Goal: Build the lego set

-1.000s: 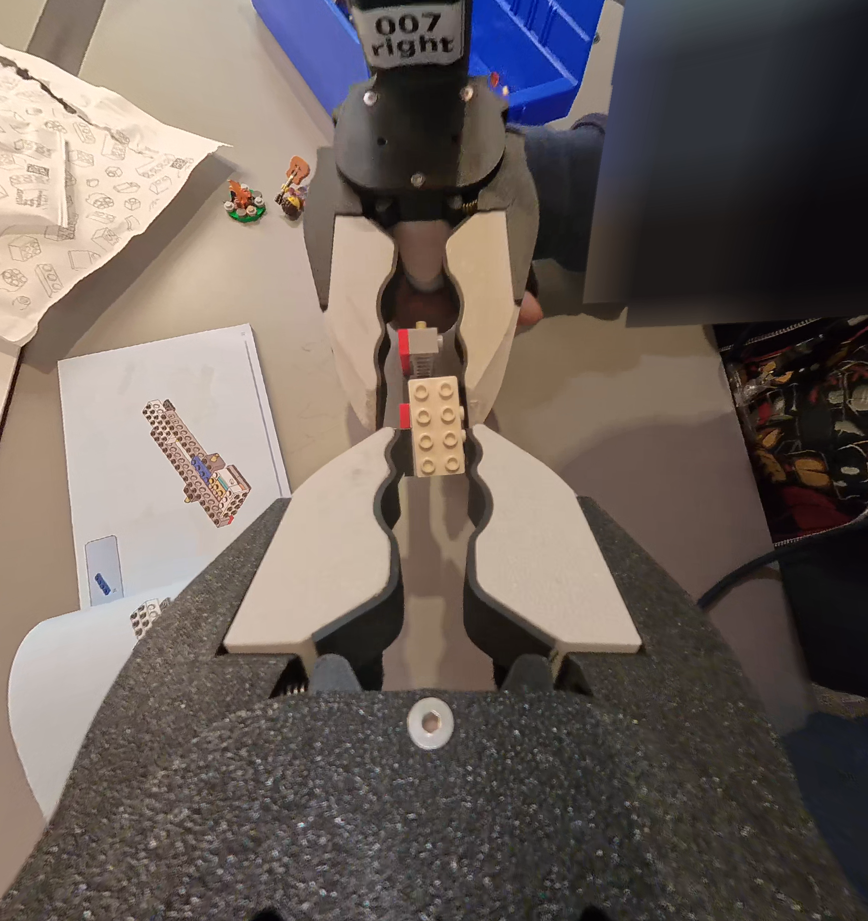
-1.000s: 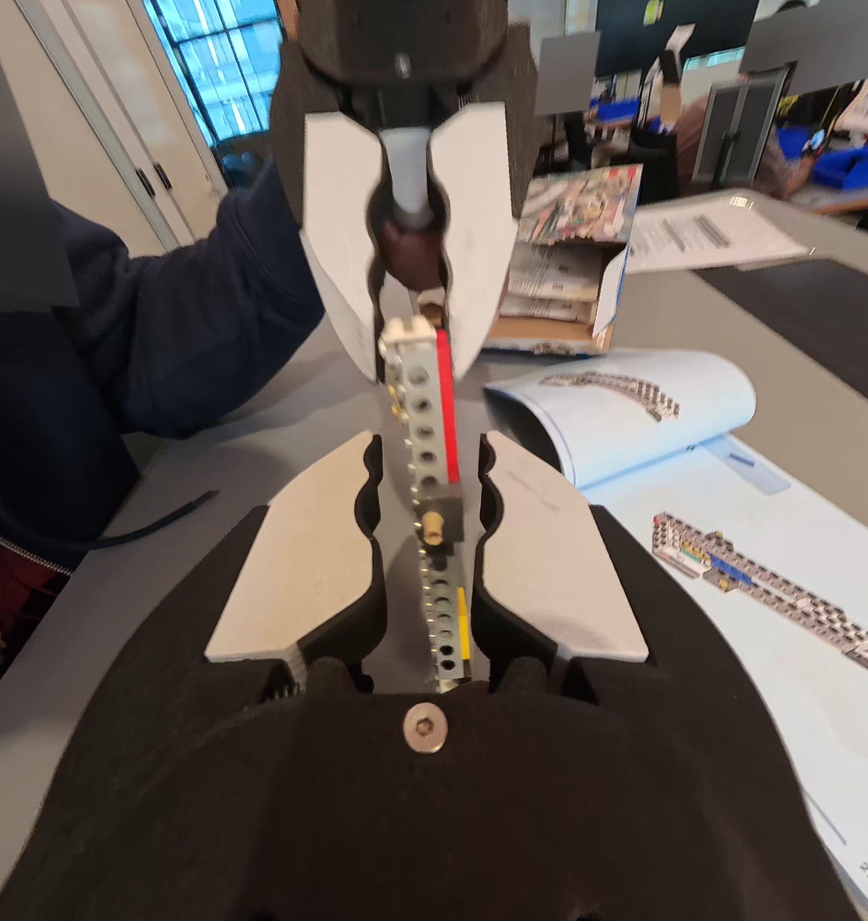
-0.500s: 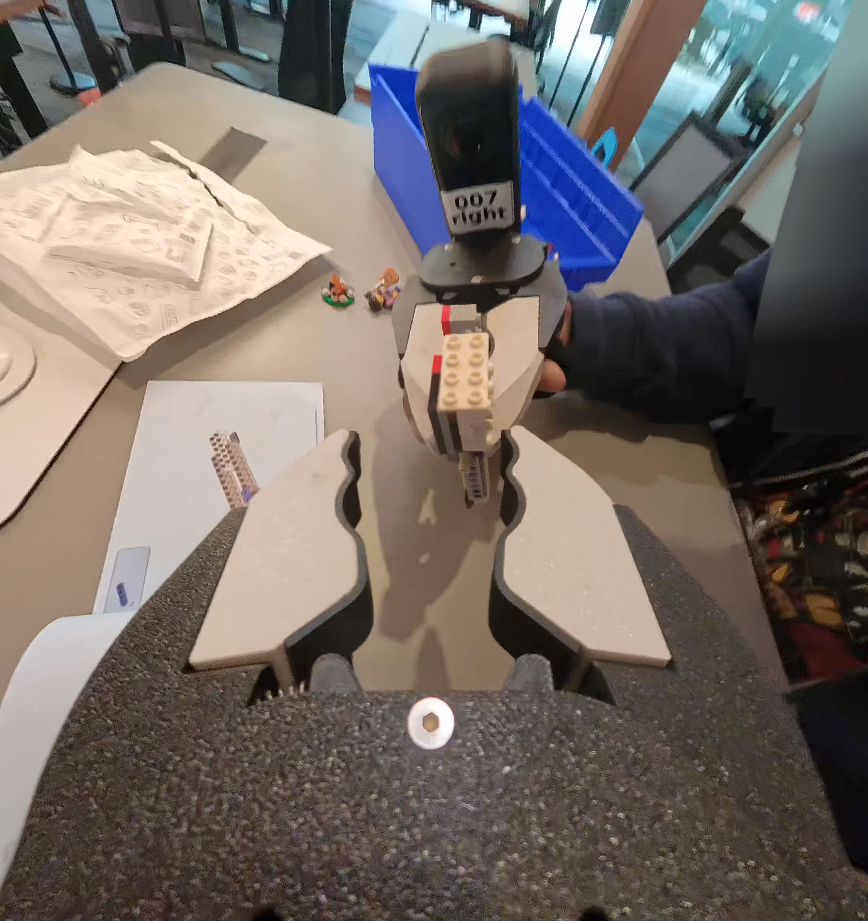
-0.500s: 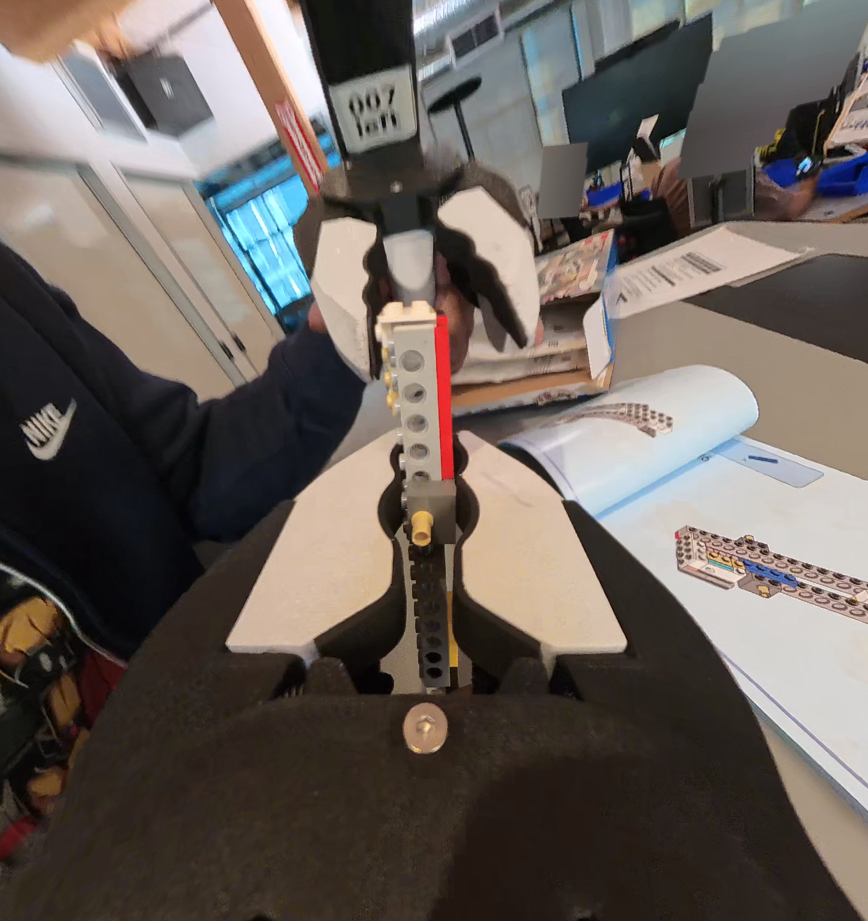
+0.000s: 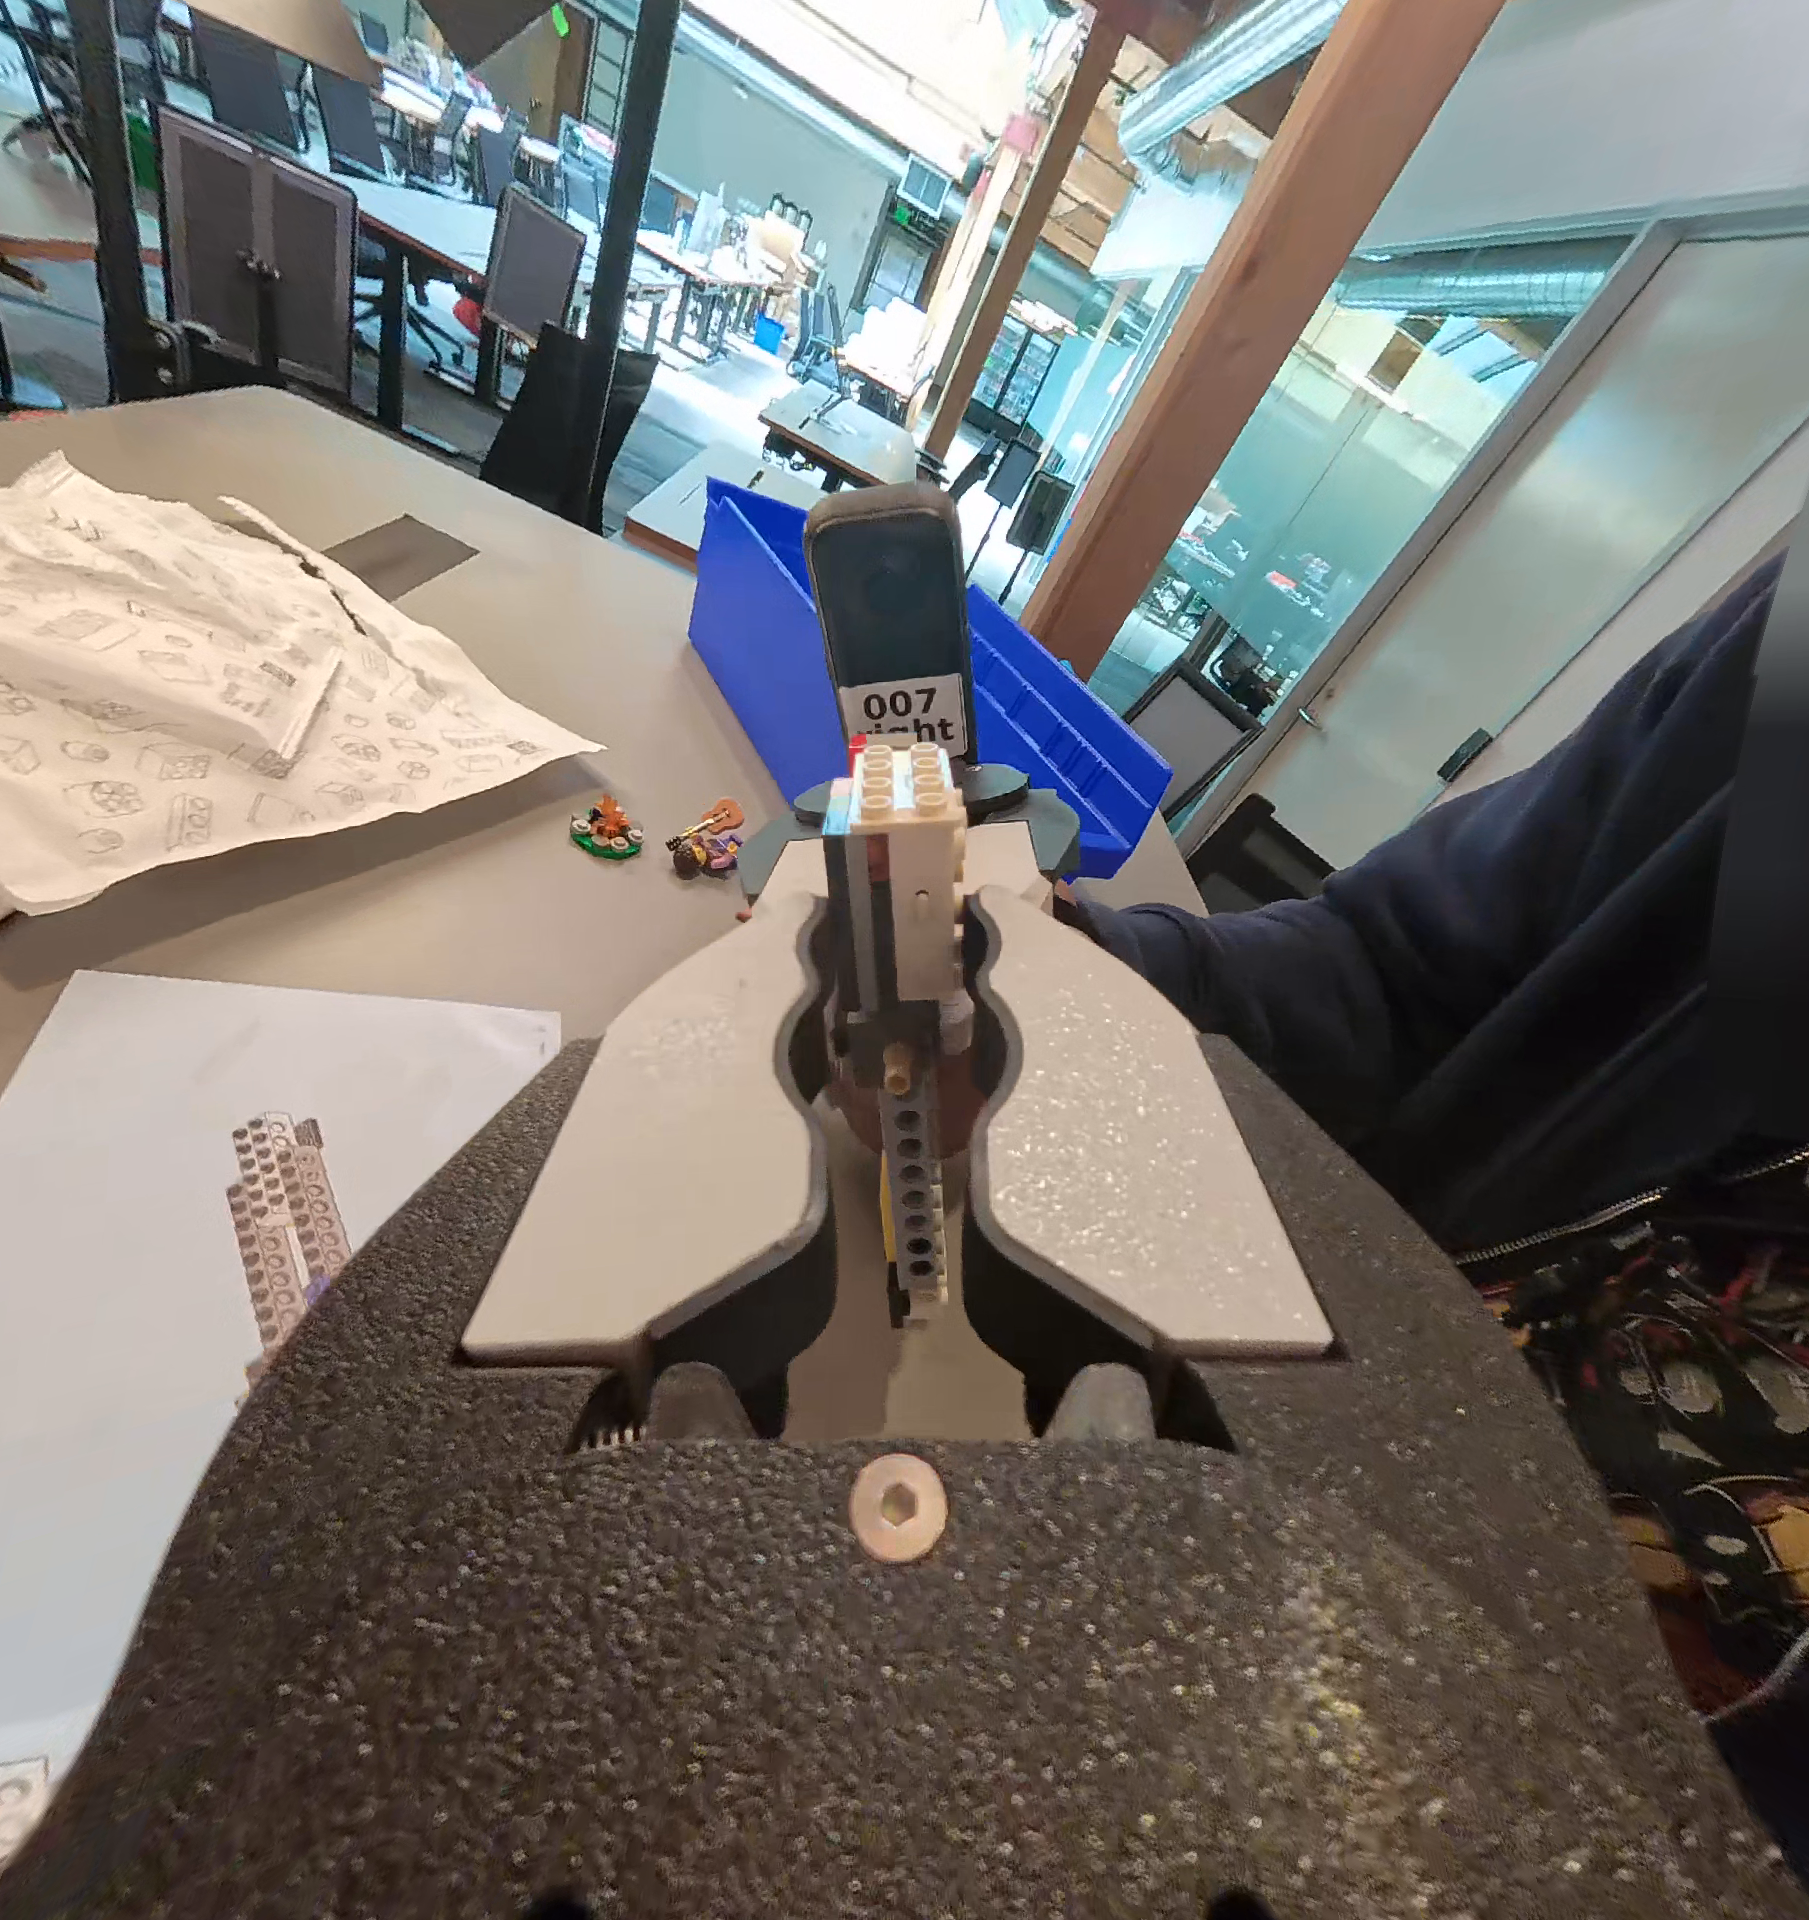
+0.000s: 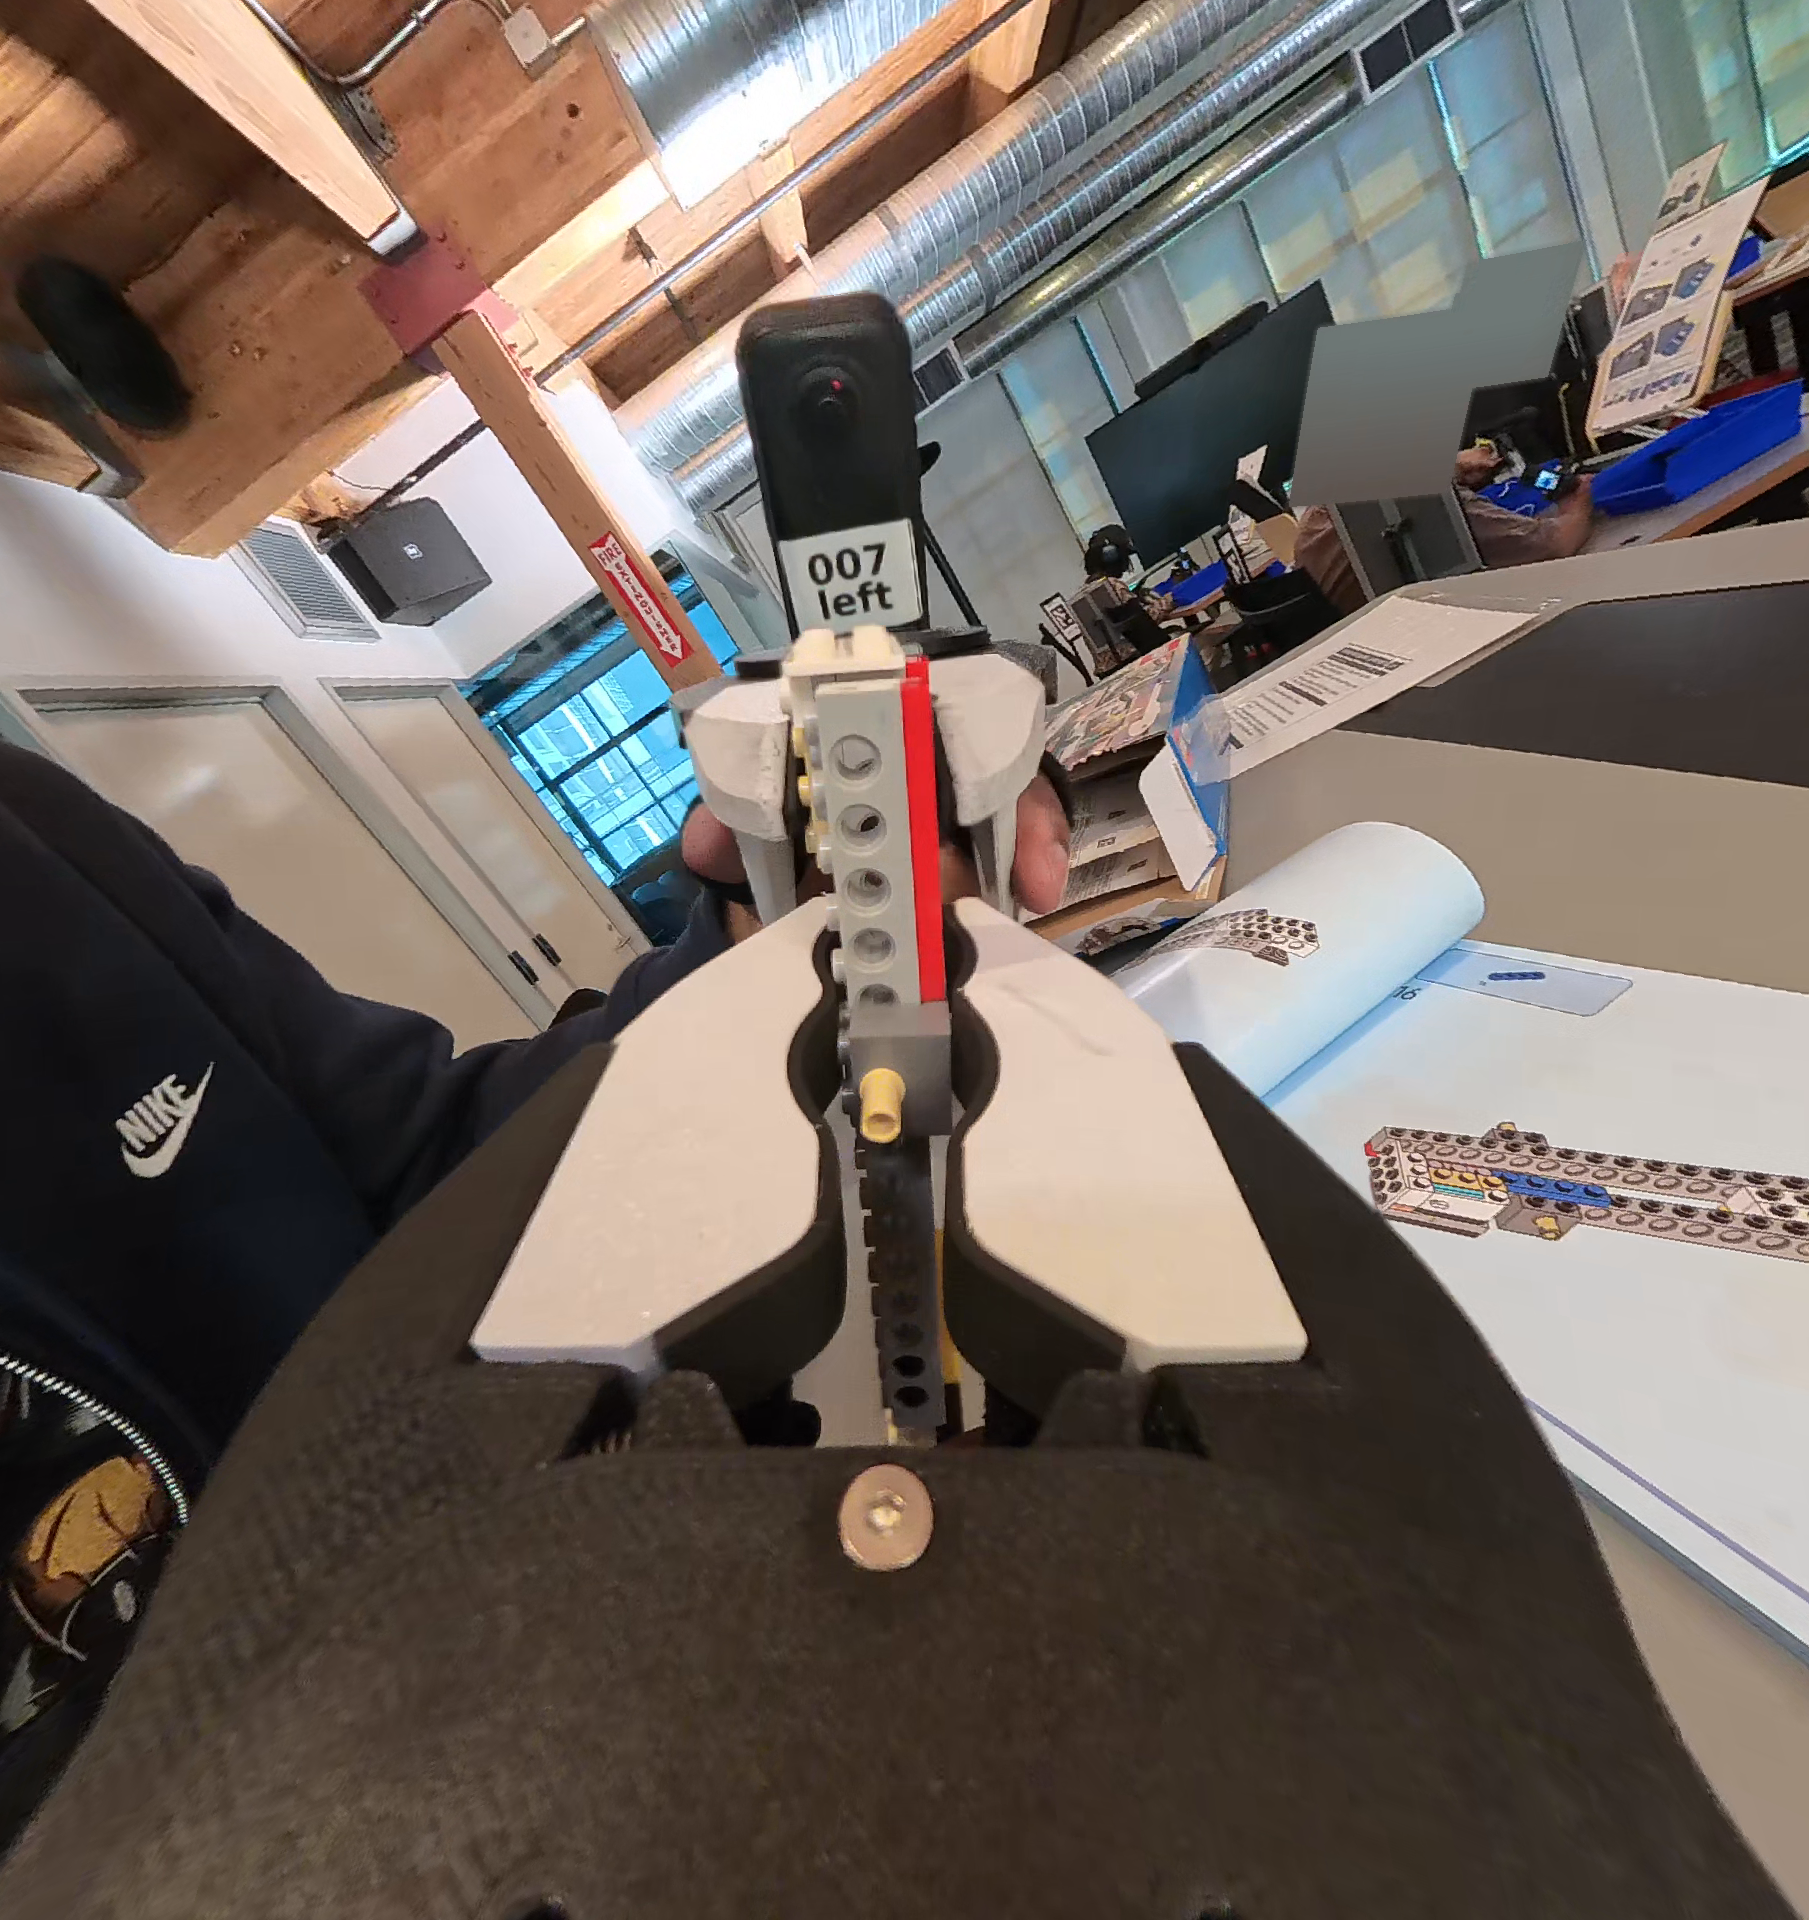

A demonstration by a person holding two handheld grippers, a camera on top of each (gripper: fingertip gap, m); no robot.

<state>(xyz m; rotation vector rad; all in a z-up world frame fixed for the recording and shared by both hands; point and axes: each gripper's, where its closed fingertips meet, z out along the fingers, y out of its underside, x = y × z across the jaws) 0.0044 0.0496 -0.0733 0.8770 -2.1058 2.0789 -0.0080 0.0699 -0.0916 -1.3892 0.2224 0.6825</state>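
A long brick assembly stands upright between both grippers: a tan studded brick on top, grey and dark holed beams, a red strip and a tan pin. My left gripper is shut on it, with both pads against its sides just under the tan brick. In the right wrist view my right gripper is shut on the same assembly, at the grey block just above the tan pin. The left gripper shows beyond, clamping the upper end. Both grippers hold it in the air above the grey table.
An open instruction booklet lies on the table, also in the right wrist view. Torn printed paper bags, a blue bin and two small brick figures lie farther off. A person's dark sleeve is on the right. The tips of both grippers are at nearly the same place.
My left gripper let go of the assembly, opened wide and drew back, then shut on it again. My right gripper closed on it and kept hold. Both grippers tilted up, lifting it.
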